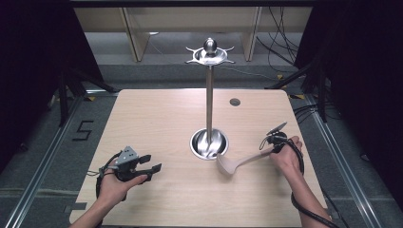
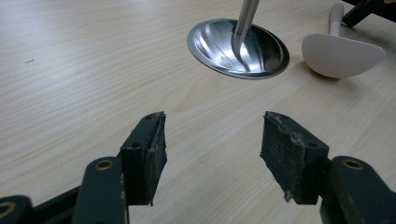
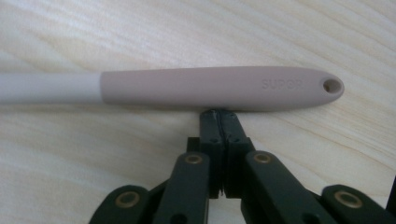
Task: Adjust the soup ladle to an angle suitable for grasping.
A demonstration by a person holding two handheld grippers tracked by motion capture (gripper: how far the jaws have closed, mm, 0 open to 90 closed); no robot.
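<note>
My left gripper [image 2: 212, 156] has its jaws spread wide with nothing between them; the steel stand base [image 2: 238, 48] sits ahead. My right gripper [image 3: 219, 119] has its jaws pressed together, tips touching the ladle handle [image 3: 210, 87] lying crosswise on the surface [image 3: 93, 149].

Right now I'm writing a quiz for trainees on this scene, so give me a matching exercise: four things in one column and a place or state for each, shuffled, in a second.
Things
1. left gripper
2. right gripper
3. ladle
4. metal stand

Places or states
A. upright at the table's centre, with a round dish base
B. jaws shut, tips against the pinkish handle
C. lies on the table, bowl next to the dish base
D. jaws wide apart, nothing between them

Pairs: 1-D, 2-B, 3-C, 4-A
</note>
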